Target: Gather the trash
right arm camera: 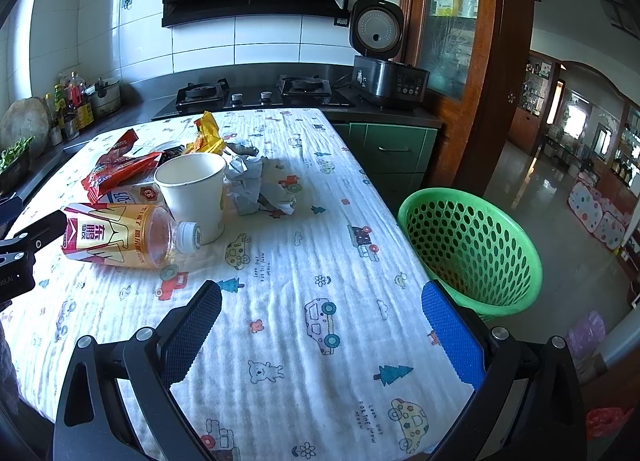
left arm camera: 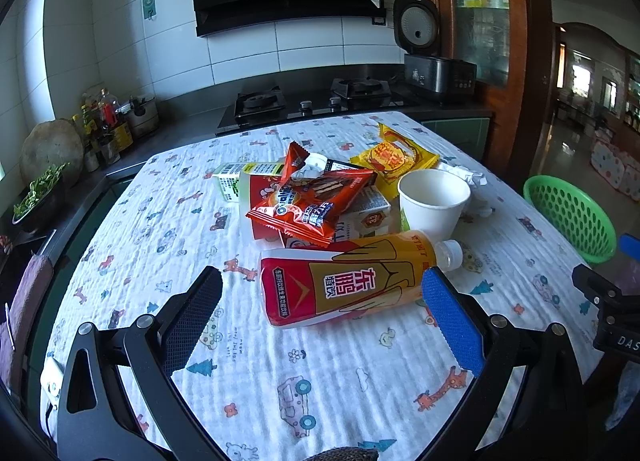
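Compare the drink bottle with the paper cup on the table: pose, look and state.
The drink bottle lies on its side; the paper cup stands upright, slightly tilted. The bottle wears a red and gold printed label; the cup is mostly plain white. The bottle is capped; the cup is open-topped. Both sit in the trash pile on the patterned tablecloth.

Two matching handheld tools, left gripper (left arm camera: 322, 315) and right gripper (right arm camera: 322, 323). On each, black angular linkage arms with triangular cut-outs, pinned by round silver screws behind the fingers (left arm camera: 194, 319). One finger faced with a black ribbed pad, the other (right arm camera: 454, 337) with a bright blue textured pad. Beside the black-padded finger of the left gripper, a small white clip with a thin cable.
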